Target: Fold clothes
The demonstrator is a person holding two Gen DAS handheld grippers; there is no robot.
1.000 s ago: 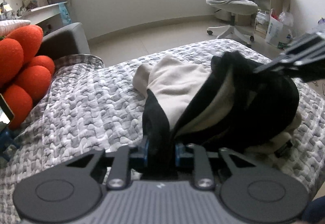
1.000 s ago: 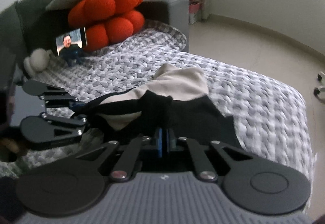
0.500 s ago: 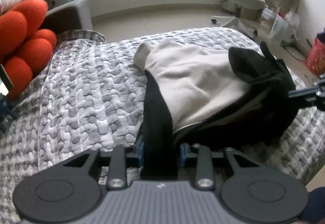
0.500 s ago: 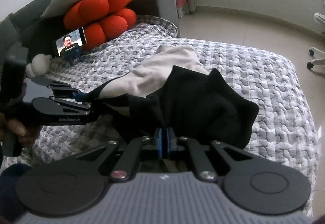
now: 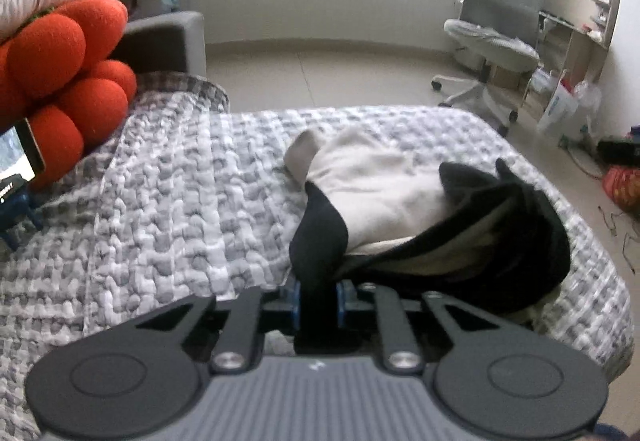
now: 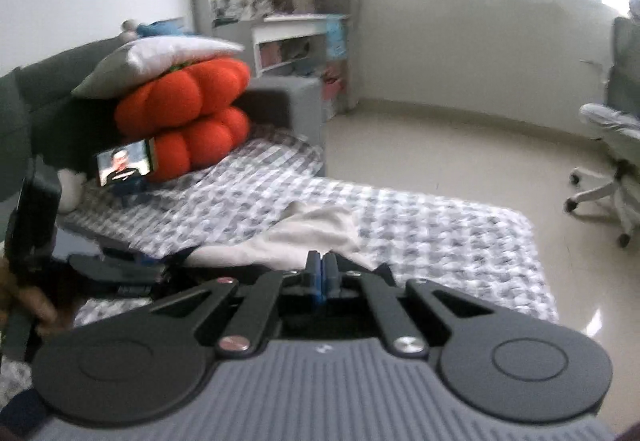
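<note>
Left gripper [image 5: 318,295] closing on black cloth; right gripper [image 6: 321,277] with blue pads together, nothing visibly between.

Orange bumpy plush cushion [image 5: 68,81] w/ grey flat pillow [image 6: 160,61] on top; grey swivel office chair [image 5: 496,37] near window.

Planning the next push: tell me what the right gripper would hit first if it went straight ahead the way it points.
Probably the cream part of the garment lying just ahead of the shut right gripper, then the grey quilt beyond. Depth is hard to judge here.

Both wrist views look down across the bed [image 5: 160,201], nearby.
</note>
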